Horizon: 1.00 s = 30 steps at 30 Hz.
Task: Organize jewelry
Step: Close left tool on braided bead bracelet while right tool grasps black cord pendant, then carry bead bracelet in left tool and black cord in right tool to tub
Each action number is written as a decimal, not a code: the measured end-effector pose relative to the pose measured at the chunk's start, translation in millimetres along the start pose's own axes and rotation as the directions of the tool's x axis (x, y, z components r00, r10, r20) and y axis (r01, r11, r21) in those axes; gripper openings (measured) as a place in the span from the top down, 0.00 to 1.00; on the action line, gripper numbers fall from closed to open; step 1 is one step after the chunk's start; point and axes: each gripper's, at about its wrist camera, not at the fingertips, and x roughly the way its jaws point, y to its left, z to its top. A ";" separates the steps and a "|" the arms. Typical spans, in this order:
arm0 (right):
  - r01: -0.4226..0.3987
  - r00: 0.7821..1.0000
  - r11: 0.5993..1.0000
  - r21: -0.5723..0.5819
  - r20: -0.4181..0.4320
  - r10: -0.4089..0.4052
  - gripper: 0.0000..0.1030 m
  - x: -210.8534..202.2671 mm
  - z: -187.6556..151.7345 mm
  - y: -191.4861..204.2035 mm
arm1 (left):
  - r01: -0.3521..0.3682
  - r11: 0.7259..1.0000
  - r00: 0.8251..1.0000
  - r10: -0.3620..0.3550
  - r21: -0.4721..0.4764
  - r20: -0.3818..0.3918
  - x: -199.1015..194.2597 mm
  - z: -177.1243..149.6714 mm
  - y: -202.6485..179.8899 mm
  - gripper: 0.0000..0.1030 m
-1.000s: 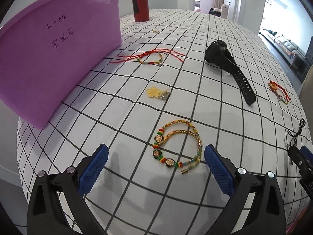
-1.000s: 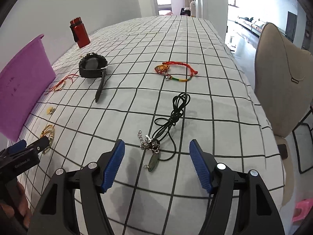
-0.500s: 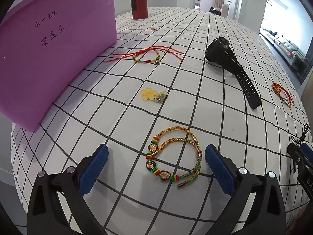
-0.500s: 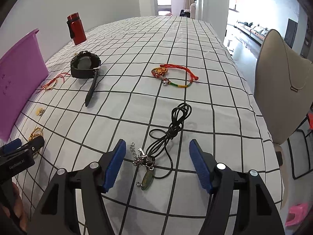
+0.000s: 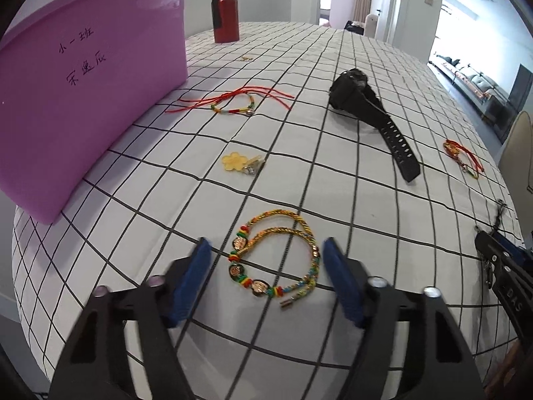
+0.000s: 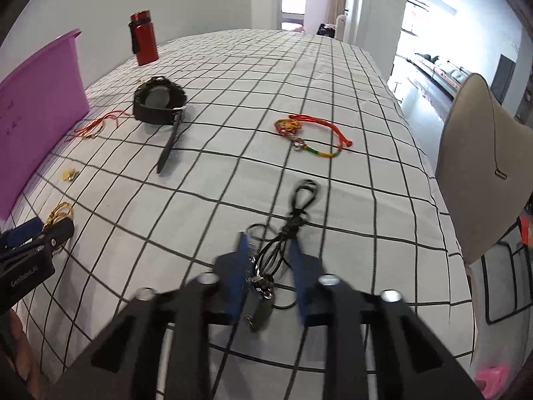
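The left tool [image 5: 266,266] points down at the bench [image 5: 349,60], which wears a white cloth with a black grid. Its jaws are closing, and the gold braided bracelet [image 5: 276,256] with coloured beads and round charms lies flat on the cloth between them. The blue pads [image 5: 193,276] stand just beside the bracelet on either side without pressing it.

The right tool [image 6: 268,263] is also closing, far more narrowly. The black cord necklace [image 6: 296,220] lies between its blue pads, with its metal clasp and dark green pendant near the base of the jaws and its looped end stretching away across the cloth. The picture is blurred here, so I cannot tell whether the pads already press the cord.

Further off on the bench lie a black watch [image 5: 363,100] with its strap stretched out, a red string bracelet [image 5: 233,103] just beside the purple bin [image 5: 83,76], a small yellow flower charm [image 5: 238,161] between that string bracelet and the gold one, and another red cord bracelet [image 6: 309,136] with green and yellow beads near the far right edge. The purple bin stands at the left edge, with handwritten characters on its wall. A red bottle [image 5: 225,13] stands upright beyond it. A grey chair [image 6: 479,180] sits beside the bench on the right.
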 end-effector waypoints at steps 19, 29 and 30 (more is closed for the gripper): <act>-0.146 0.989 0.989 0.025 -0.026 0.146 0.97 -52.7 -16.3 3.5 | 0.074 0.997 0.996 -0.072 0.035 -0.044 -49.7 -13.0 -4.7 0.90; -0.236 0.972 0.971 -0.037 -0.011 0.236 0.97 -127.4 9.3 24.4 | 0.049 0.999 0.999 -0.049 0.010 -0.019 -132.0 5.8 21.0 0.90; -0.252 0.968 0.967 -0.048 -0.005 0.252 0.97 -135.1 15.9 29.3 | 0.047 0.999 0.999 -0.047 0.000 -0.013 -139.9 9.4 25.9 0.90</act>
